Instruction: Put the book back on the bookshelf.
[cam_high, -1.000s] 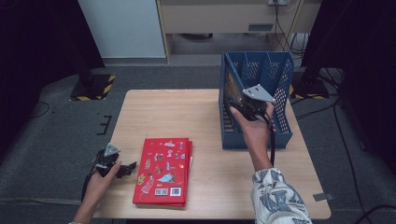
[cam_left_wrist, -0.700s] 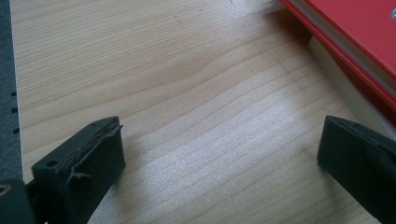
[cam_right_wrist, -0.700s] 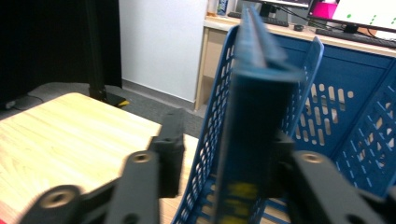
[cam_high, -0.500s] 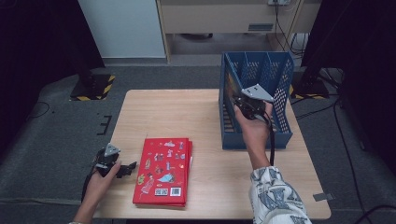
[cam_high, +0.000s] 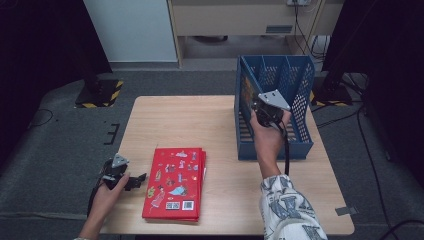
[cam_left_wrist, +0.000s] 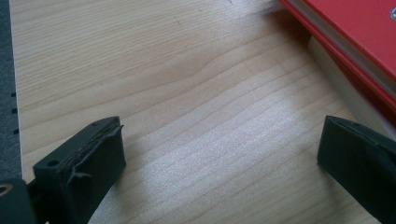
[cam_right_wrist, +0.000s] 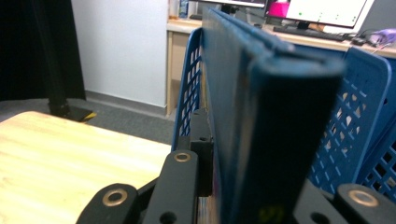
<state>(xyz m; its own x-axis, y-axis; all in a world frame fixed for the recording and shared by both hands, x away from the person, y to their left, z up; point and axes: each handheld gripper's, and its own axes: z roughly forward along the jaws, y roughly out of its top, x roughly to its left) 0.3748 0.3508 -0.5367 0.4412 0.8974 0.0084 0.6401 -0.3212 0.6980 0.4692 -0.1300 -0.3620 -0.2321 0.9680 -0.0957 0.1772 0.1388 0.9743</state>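
Note:
A blue file rack (cam_high: 300, 85) stands at the table's right. My right gripper (cam_high: 264, 114) reaches into its left compartment, where a book (cam_high: 246, 90) stands upright. In the right gripper view the book's dark blue spine (cam_right_wrist: 280, 130) sits between the jaws of my right gripper (cam_right_wrist: 243, 158), which have just been closing and now press on it. Two red books (cam_high: 175, 182) lie stacked at the front left. My left gripper (cam_high: 131, 181) rests on the table just left of them. In the left gripper view my left gripper (cam_left_wrist: 219, 154) stands wide open over bare wood, with the red books (cam_left_wrist: 355, 42) ahead on the right.
The wooden table (cam_high: 200, 125) has bare room between the red books and the rack. The rack's other compartments (cam_high: 295, 75) hold nothing that I can see. A cable (cam_high: 286, 155) trails from the right gripper along the forearm. Grey floor surrounds the table.
The right gripper's jaws have drawn in on the book in the rack. Both hands stay where they were, and the left gripper is unchanged.

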